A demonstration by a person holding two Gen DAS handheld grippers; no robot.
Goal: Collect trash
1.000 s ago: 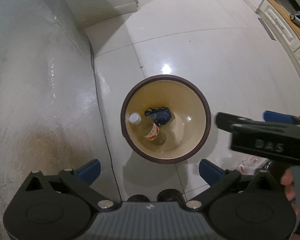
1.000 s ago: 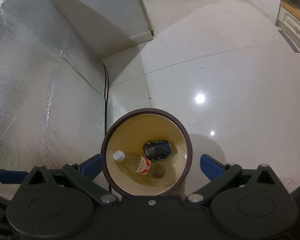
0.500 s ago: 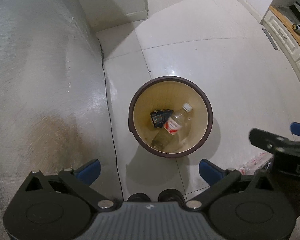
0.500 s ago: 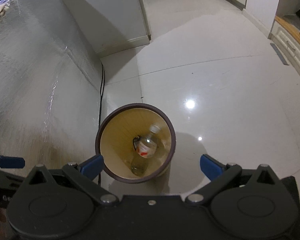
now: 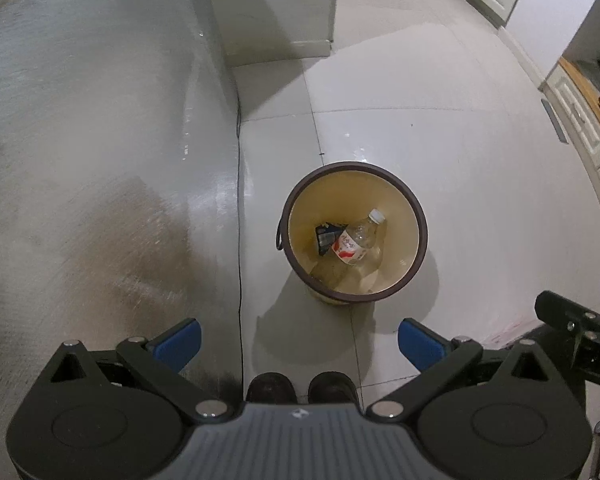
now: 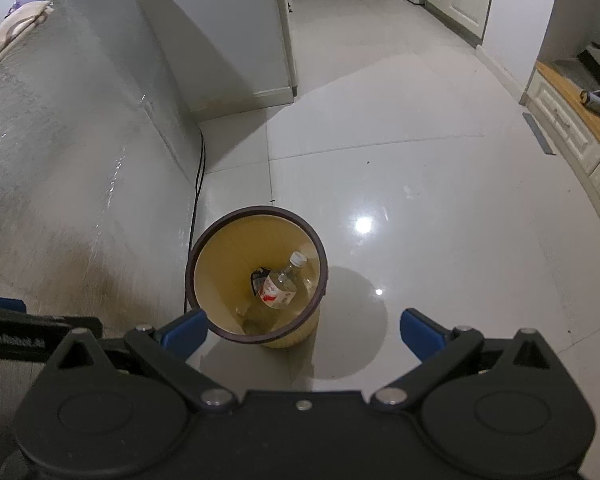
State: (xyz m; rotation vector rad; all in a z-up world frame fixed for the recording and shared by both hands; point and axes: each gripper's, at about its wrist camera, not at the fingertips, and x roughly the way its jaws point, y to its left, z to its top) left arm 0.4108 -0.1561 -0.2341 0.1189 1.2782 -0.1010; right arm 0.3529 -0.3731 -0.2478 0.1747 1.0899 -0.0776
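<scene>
Bottle (image 5: 356, 240) flipped in bin (image 5: 418, 216); both grippers (image 5: 298, 340) (image 6: 302, 328) raised — empty, agape

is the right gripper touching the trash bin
Apart. The left wrist view shows the right gripper off to the side, with bare floor between it and the trash bin.

Lighting: dim, overhead. Glare spots on glossy floor (image 6: 420, 240) right of bin (image 6: 204, 240); soft shadow beneath bin. Fisheye bending, dark corners. Focus sharp.

I see glossy white floor tiles (image 6: 420, 200) ahead of the tongs, a silvery foil-covered surface (image 5: 80, 160) off to their left, and dark shoes (image 5: 300, 387) just below them.
</scene>
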